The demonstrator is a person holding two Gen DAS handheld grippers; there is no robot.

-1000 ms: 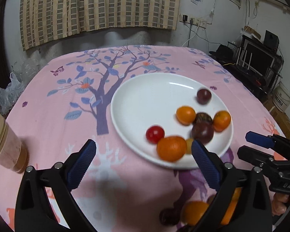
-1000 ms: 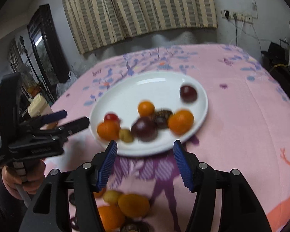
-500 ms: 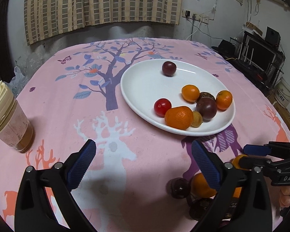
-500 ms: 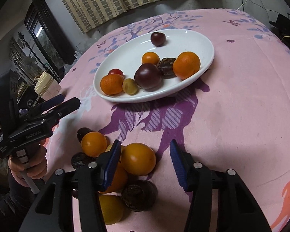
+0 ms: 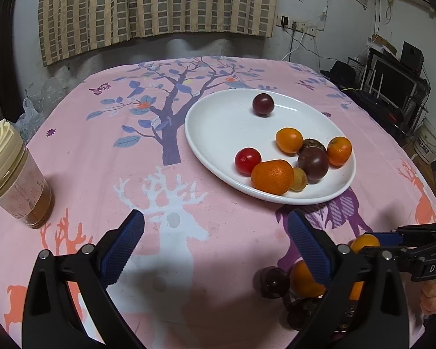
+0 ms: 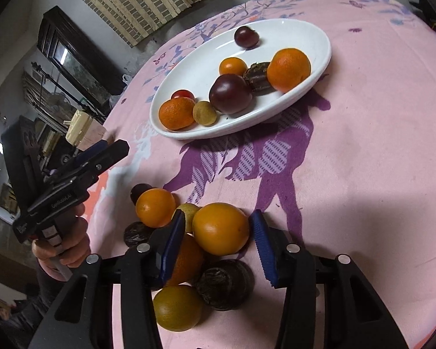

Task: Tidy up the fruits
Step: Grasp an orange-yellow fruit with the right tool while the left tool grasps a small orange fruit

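A white plate (image 5: 218, 133) (image 6: 311, 35) on the pink tablecloth holds several fruits: oranges, a red tomato (image 5: 247, 160), dark plums. A pile of loose fruit (image 6: 171, 226) lies on the cloth near the front edge. My right gripper (image 6: 218, 234) is open, its blue pads on either side of a large orange (image 6: 221, 228) at the top of the pile; the pads stand slightly apart from it. My left gripper (image 5: 215, 247) is open and empty above the cloth, left of the pile (image 5: 302, 279).
A jar with a cream lid (image 5: 14, 174) stands at the table's left edge. Curtains and a wall lie behind the table. A TV stand with electronics (image 5: 392, 78) is at the right. The table edge is close behind the pile.
Both grippers pulled back from the plate and lowered. The right gripper came down over the loose pile and now straddles the large orange.
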